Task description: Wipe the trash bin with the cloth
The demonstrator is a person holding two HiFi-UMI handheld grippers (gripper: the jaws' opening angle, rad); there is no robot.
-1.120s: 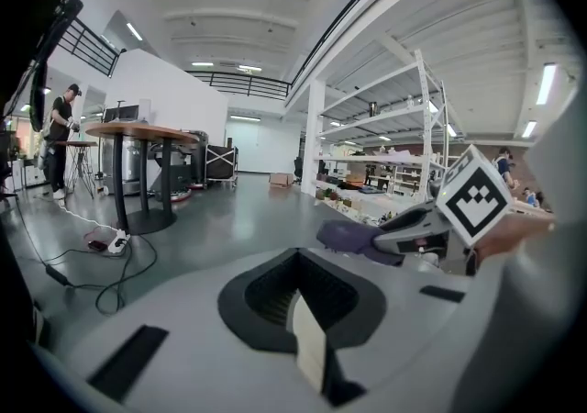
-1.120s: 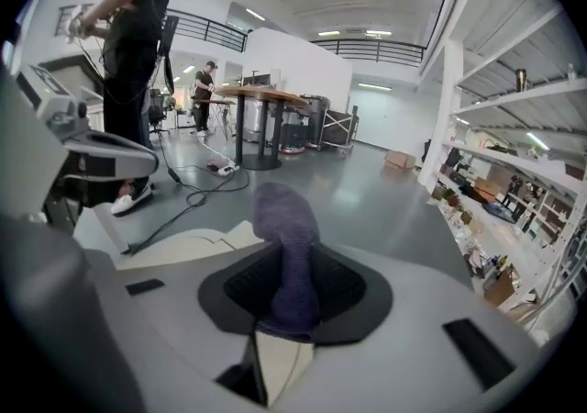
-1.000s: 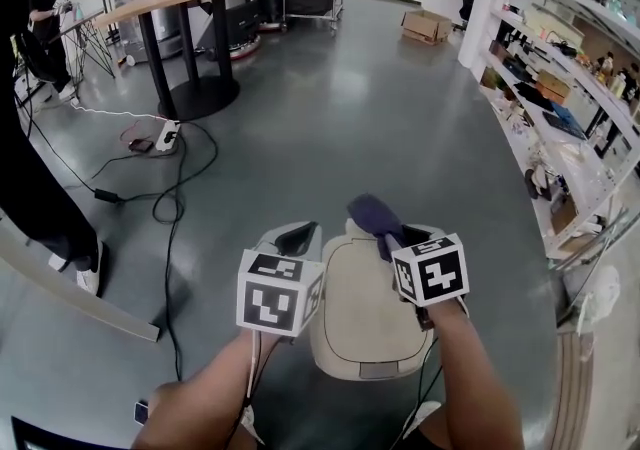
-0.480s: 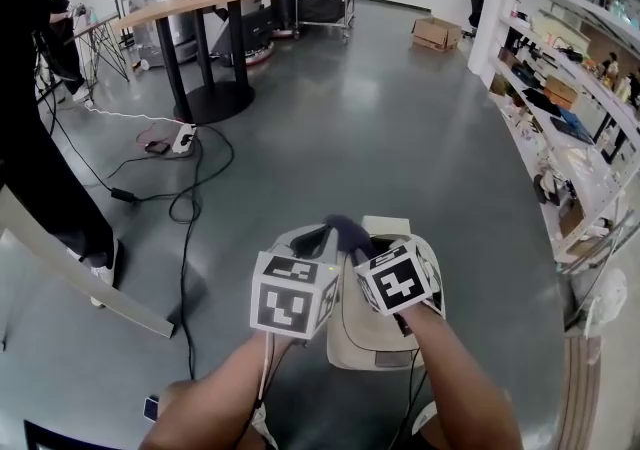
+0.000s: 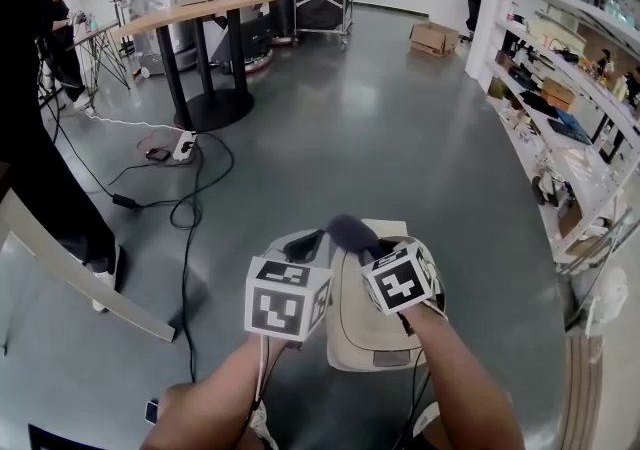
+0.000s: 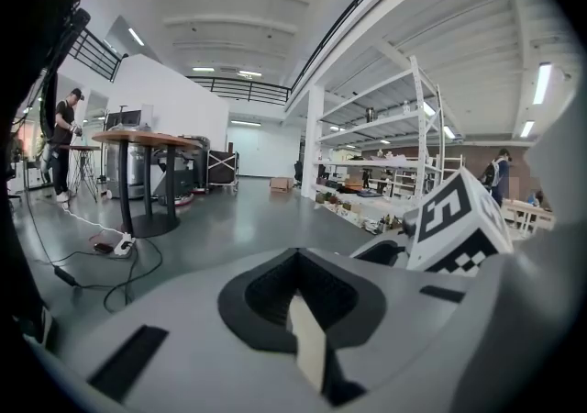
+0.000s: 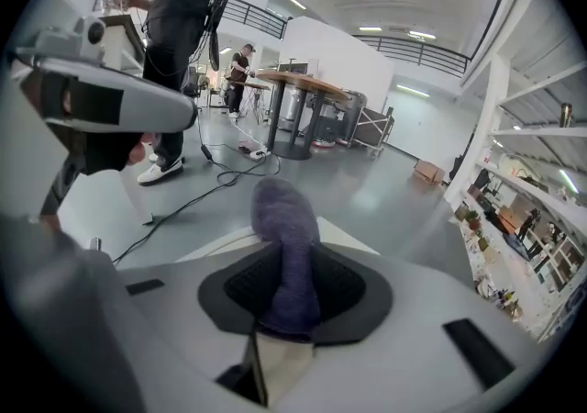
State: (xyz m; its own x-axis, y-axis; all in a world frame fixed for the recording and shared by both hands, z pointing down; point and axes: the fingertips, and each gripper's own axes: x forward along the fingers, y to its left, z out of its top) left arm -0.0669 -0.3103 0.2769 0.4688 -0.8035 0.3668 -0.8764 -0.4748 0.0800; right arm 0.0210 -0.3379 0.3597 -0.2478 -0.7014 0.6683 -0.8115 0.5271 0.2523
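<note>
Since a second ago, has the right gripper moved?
Yes. The right gripper, holding the cloth, slid left across the trash bin lid, from its right edge toward the middle.

2 grippers (image 5: pixel 305 240) (image 5: pixel 372 250), 1 cloth (image 5: pixel 349 231), 1 trash bin (image 5: pixel 358 330), 1 cardboard box (image 5: pixel 434 37)

Both of mine are pale grey shells, left gripper (image 5: pixel 304 242) and right gripper (image 5: pixel 367 249), with black jaw recesses, black-and-white marker cubes (image 5: pixel 285 298) and thin cables (image 5: pixel 262 378) at my wrists.
</note>
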